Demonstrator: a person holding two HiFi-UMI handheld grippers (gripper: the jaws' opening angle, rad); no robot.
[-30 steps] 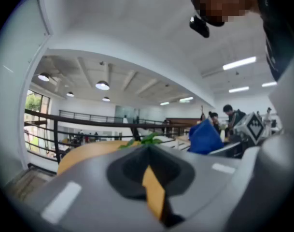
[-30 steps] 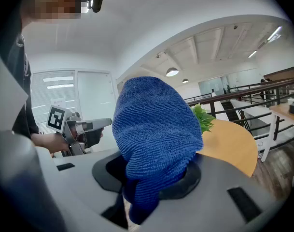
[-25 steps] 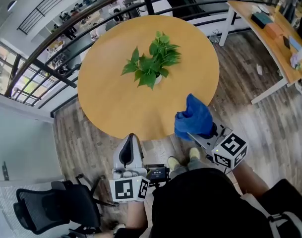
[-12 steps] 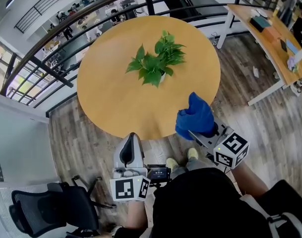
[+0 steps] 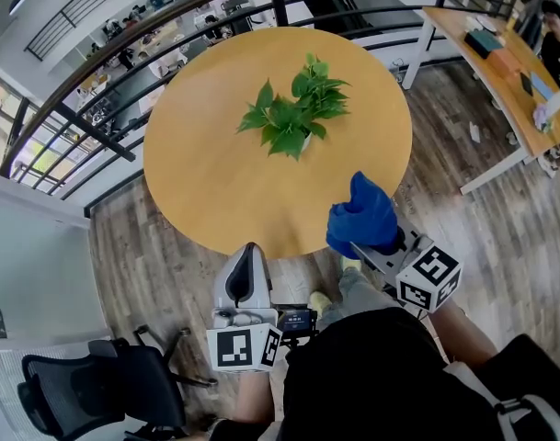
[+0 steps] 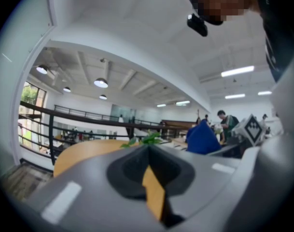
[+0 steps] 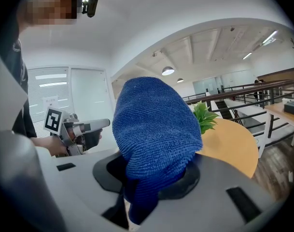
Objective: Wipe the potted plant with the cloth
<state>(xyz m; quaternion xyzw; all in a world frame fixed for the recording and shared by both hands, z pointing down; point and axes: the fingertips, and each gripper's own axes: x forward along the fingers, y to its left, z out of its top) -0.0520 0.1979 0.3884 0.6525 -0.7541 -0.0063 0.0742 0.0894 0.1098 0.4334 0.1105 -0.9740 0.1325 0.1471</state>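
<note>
A leafy green potted plant [image 5: 293, 110] stands on the round wooden table [image 5: 215, 182], a little past its middle. My right gripper [image 5: 365, 243] hangs over the table's near right edge, shut on a bunched blue cloth [image 5: 360, 216] that bulges up over its jaws [image 7: 154, 129]. The plant [image 7: 205, 116] peeks out just right of the cloth in the right gripper view. My left gripper [image 5: 245, 263] is held below the table's near edge, shut with nothing between its jaws. In the left gripper view the plant [image 6: 147, 138] shows small beyond the closed tips, the cloth [image 6: 203, 139] to its right.
A black railing [image 5: 123, 99] curves behind the table, with a drop to a lower floor beyond. A long wooden desk [image 5: 500, 53] with books stands at the far right. A black office chair [image 5: 96, 384] sits at the lower left. The person's shoes [image 5: 322, 300] show by the table edge.
The view has shifted a little: table and plant sit slightly further right and lower in the picture. Both grippers stay in the same places, the right one still holding the cloth.
</note>
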